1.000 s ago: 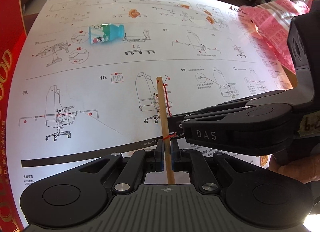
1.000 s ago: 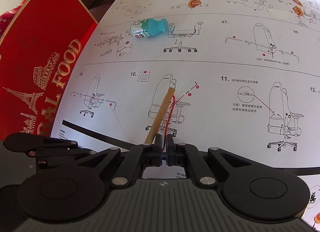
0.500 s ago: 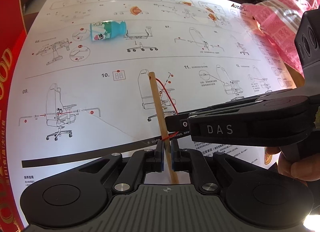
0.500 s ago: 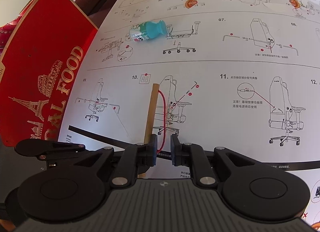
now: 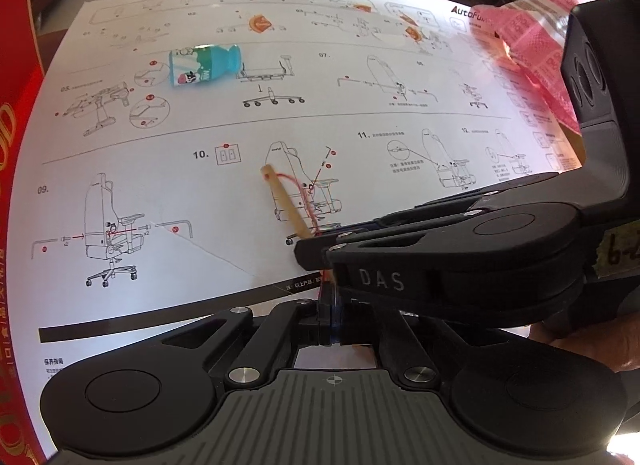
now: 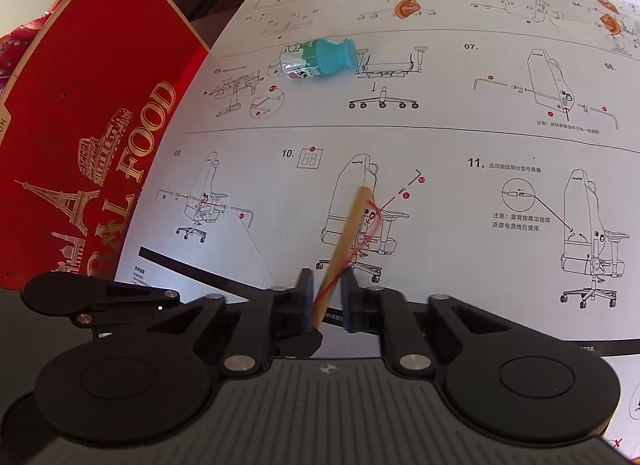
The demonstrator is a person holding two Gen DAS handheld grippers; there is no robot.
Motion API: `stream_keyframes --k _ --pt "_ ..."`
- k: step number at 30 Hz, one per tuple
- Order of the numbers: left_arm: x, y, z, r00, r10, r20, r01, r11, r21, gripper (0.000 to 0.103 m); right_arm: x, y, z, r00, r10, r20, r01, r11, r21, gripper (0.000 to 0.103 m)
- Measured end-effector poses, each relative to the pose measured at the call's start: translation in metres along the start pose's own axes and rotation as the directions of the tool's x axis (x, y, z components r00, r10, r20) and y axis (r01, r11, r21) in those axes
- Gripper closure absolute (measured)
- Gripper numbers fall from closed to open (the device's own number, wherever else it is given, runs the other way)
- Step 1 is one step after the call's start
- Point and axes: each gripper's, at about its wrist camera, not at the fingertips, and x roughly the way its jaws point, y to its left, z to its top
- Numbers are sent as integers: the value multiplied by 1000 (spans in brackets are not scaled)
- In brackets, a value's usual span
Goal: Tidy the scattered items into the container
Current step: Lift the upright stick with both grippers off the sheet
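A thin wooden stick (image 5: 286,207) with a red string (image 5: 310,197) tied to it points forward over the white instruction sheet. My left gripper (image 5: 330,319) is shut on the stick's near end. My right gripper (image 6: 327,301) is open, its pads apart on either side of the same stick (image 6: 347,233); its body crosses the left wrist view from the right (image 5: 440,261). A small teal bottle (image 5: 202,65) lies on its side further back on the sheet, also in the right wrist view (image 6: 316,59). A red "FOOD" box (image 6: 80,137) stands at the left.
The white instruction sheet (image 5: 360,77) covers the table. A pink plastic bag (image 5: 532,45) lies at the far right edge. The red box's edge (image 5: 12,169) borders the sheet on the left. Clutter and shelves stand beyond the table.
My right gripper has opened and let go of the stick. The stick has tilted so its far tip leans left in the left wrist view, still held by my left gripper.
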Motion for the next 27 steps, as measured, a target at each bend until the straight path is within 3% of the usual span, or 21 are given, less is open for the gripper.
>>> stream_keyframes --k 3,4,6,10,14,16,18,23,25,26,27 --pt "0 1 -1 1000 11 6 -10 1000 -12 103 0 0 -1 1000 8 -2 -8 1000 10 95" --pt "0 4 -1 1000 23 10 -23 999 -24 98 -1 -2 -1 1000 11 -1 -11 1000 18 95" --pt "2 9 -1 999 38 6 -38 998 -51 75 -2 -8 -1 999 32 -7 -31 998 61 95" --pt "4 13 -2 1000 28 -5 -28 997 -75 69 -7 -15 2 998 57 8 -57 990 127 95" --pt "0 15 0 1000 -16 -1 15 993 -116 65 -7 -15 3 999 25 24 -28 992 123 95" --pt "-4 15 2 999 -50 9 51 990 -131 48 -7 -17 2 999 28 22 -30 991 132 95" --pt "-7 12 3 998 -58 22 61 991 -122 45 -6 -18 1 999 37 19 -40 988 146 95" --pt "0 7 2 999 -40 -1 40 995 -93 46 -8 -15 3 995 96 30 -100 979 180 95" --pt "4 9 1 1000 -23 -10 22 995 -95 52 -11 -12 4 994 100 38 -105 979 174 95" --pt "6 10 0 1000 -16 -18 14 995 -96 57 -12 -11 5 994 102 40 -107 980 170 95" --pt "7 10 0 1000 -6 -22 4 996 -90 86 -12 -11 5 994 105 41 -111 979 170 95"
